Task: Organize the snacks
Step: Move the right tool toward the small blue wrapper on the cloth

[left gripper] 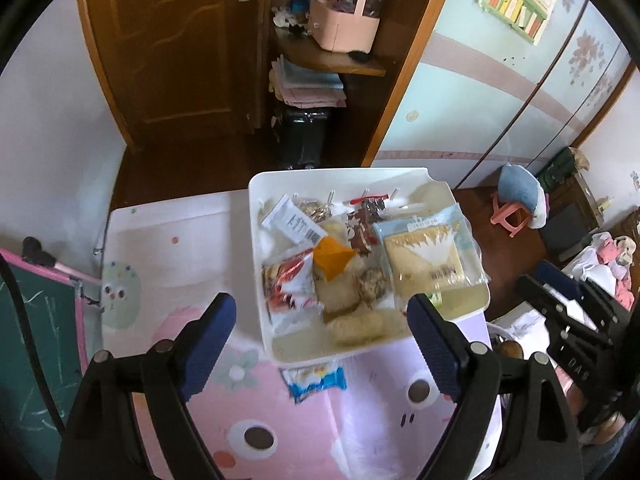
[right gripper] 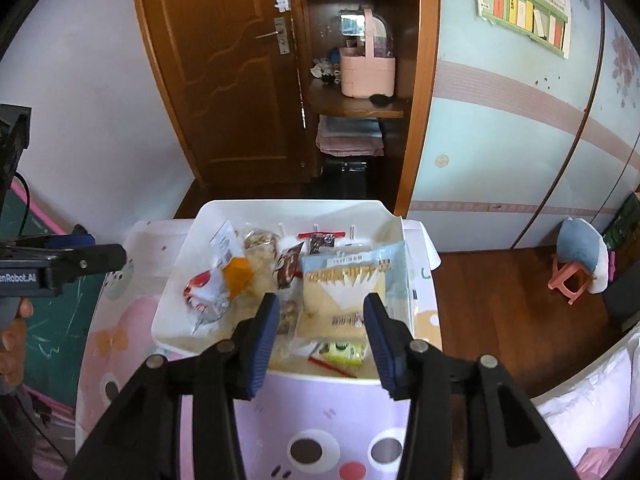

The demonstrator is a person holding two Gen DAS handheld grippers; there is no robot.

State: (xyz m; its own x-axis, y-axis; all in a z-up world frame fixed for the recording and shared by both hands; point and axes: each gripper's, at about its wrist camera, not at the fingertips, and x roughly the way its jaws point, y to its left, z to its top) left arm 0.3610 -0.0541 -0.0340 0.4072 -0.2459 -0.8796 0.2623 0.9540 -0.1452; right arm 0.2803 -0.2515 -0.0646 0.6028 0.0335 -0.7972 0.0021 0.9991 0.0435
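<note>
A white bin (left gripper: 340,174) (right gripper: 288,212) on the pink cartoon tablecloth (left gripper: 180,240) holds several snack packets. Among them are a large pale blue packet (left gripper: 424,256) (right gripper: 348,284), an orange one (left gripper: 332,260) (right gripper: 238,276) and a red and white one (left gripper: 290,284) (right gripper: 204,292). A blue and white packet (left gripper: 316,380) lies on the cloth just in front of the bin. My left gripper (left gripper: 324,332) hovers open above the bin's near edge, holding nothing. My right gripper (right gripper: 322,336) is open too, above the bin's near right part, its pads touching nothing.
A green chalkboard (left gripper: 32,340) stands left of the table. A pink stool with a blue cushion (left gripper: 516,208) (right gripper: 576,264) stands on the wooden floor to the right. A wooden door (right gripper: 224,80) and a shelf with a pink basket (right gripper: 368,72) are behind. A person's hand (right gripper: 16,320) holds the left gripper.
</note>
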